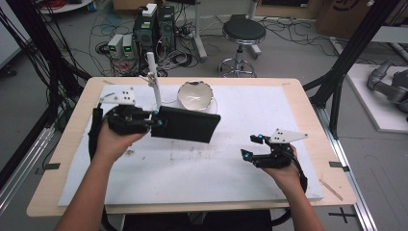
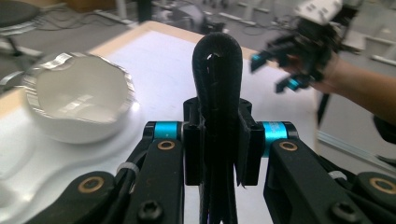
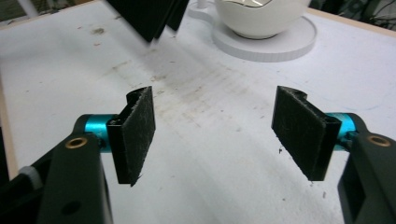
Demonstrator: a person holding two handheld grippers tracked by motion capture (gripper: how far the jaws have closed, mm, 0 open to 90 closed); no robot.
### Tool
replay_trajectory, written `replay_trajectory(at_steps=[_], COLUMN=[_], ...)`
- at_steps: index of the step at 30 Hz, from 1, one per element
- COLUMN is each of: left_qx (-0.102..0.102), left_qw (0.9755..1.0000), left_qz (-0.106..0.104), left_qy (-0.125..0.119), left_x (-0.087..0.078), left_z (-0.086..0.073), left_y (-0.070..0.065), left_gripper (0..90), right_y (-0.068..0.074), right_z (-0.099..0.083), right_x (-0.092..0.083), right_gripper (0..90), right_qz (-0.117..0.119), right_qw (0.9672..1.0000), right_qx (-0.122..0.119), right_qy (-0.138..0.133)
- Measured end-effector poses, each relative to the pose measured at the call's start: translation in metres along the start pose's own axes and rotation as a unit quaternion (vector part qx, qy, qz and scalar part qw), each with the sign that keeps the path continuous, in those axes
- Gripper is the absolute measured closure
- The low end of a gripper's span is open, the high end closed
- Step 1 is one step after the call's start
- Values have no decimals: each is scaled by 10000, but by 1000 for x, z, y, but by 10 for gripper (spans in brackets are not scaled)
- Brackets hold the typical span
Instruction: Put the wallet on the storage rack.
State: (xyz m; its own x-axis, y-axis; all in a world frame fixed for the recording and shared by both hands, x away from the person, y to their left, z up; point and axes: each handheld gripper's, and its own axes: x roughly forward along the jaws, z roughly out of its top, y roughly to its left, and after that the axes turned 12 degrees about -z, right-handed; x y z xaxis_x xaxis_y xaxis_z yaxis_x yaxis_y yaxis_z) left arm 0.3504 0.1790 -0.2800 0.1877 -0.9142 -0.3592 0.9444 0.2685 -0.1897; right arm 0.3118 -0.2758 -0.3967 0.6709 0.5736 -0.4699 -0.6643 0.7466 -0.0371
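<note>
Left gripper (image 1: 155, 122) is clamped on one short edge of a flat black pouch (image 1: 185, 124), holding it up off the white board (image 1: 192, 168), its long axis running away from the jaws toward the right side of the table. Right gripper (image 1: 252, 147) hangs low over the board with its pads (image 3: 135, 133) spread wide and nothing between them; the pouch's free end lies up and to its left, well apart, so the right hand is the one placed to take that end. Just past the pouch sits a white bowl (image 1: 195, 95) on a round base. I can read no brand or writing on anything.
</note>
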Motion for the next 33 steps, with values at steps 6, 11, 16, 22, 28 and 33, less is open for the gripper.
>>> replay_trajectory(at_steps=[6,11,16,22,28,33], left_qx=[155,155,14,-225,-277,-351], left_qw=[9984,9963,9933,9854,9803,9752], left_qz=[492,771,1050,1372,1451,1582], left_qy=[231,339,472,982,1313,1507], left_x=[-10,-10,0,20,41,55], left_z=[41,64,70,70,71,76], left_y=[10,24,44,70,79,86], left_gripper=[762,762,761,761,760,760], right_y=[-3,-5,-5,-4,-5,-4], right_z=[-3,-5,-6,-8,-8,-9], right_x=[-1,1,2,6,6,7], right_gripper=[287,280,273,270,269,268], right_qz=[-78,-85,-84,-75,-11,40], right_qw=[9999,9999,9999,9999,9999,9999], right_qx=[64,125,135,97,99,123], right_qy=[-7,4,17,100,89,56])
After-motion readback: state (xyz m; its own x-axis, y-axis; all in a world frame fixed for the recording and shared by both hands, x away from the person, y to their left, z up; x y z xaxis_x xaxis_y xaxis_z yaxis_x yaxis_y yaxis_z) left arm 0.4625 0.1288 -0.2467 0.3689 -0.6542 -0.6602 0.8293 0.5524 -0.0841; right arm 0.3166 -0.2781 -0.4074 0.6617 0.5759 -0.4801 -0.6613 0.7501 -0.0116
